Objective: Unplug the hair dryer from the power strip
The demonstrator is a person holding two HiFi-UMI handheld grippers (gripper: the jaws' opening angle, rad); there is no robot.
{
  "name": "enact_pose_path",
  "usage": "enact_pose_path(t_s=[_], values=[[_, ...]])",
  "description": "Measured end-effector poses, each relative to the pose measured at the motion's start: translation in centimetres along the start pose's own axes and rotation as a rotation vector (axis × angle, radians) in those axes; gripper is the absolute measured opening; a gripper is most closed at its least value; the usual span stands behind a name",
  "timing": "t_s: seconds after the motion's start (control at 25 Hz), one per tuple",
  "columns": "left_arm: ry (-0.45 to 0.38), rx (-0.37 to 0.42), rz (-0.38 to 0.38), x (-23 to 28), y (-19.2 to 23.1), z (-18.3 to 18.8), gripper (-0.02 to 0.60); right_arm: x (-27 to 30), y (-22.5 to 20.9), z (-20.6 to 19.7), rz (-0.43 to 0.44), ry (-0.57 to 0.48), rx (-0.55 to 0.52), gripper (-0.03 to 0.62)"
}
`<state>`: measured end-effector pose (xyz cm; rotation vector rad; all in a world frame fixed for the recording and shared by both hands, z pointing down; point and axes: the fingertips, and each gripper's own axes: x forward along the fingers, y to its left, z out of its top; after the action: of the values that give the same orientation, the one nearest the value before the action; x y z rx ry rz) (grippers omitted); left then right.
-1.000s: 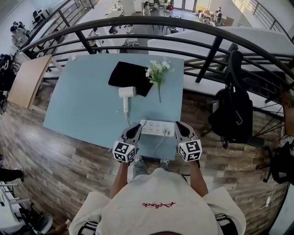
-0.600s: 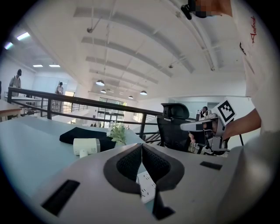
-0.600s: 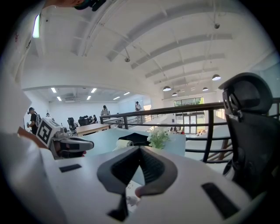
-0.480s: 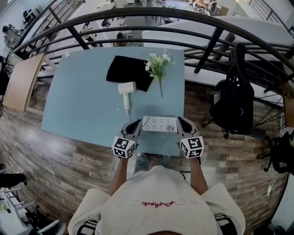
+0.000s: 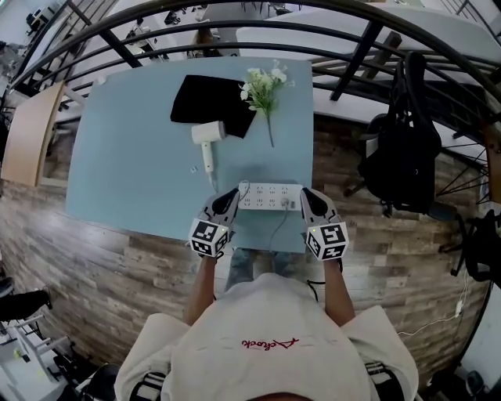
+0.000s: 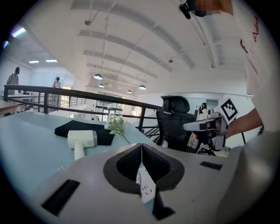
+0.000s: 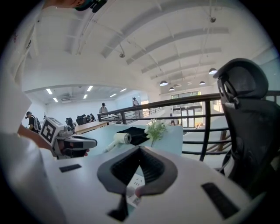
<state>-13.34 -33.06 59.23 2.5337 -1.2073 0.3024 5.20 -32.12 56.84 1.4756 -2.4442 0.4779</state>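
Note:
The white hair dryer [image 5: 207, 135] lies on the light blue table [image 5: 125, 157], its handle toward me. Its thin cord runs to the left end of the white power strip [image 5: 270, 196] near the table's front edge. My left gripper [image 5: 229, 197] is shut and empty just left of the strip. My right gripper [image 5: 307, 197] is shut and empty just right of it. In the left gripper view the hair dryer [image 6: 83, 139] sits beyond the closed jaws, and the power strip [image 6: 146, 188] shows below them. The right gripper view shows the hair dryer [image 7: 118, 139] and the power strip [image 7: 135, 183].
A black cloth [image 5: 211, 113] and a bunch of white flowers [image 5: 262, 82] lie behind the dryer. The strip's own cable [image 5: 278, 227] drops over the front edge. A black chair with a bag [image 5: 403, 157] stands to the right. A dark railing [image 5: 344, 19] runs behind the table.
Both grippers have sunk a little beside the power strip and stay shut. The head view has tilted, so the table sits higher in the picture.

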Motion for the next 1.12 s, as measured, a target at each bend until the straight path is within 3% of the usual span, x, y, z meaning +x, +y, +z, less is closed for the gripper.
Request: enact_pose_path(t_s=[0.44,1.12], values=[[0.031,-0.004,0.009,1.1,0.3,-2.2,0.009,0.5,0.3,-3.0,0.019,0.047,0.02,0.017],[0.053,0.011,-0.03,1.0,-4.7,-4.8,0.009,-1.5,1.3,-6.0,0.046,0.081,0.037,0.017]])
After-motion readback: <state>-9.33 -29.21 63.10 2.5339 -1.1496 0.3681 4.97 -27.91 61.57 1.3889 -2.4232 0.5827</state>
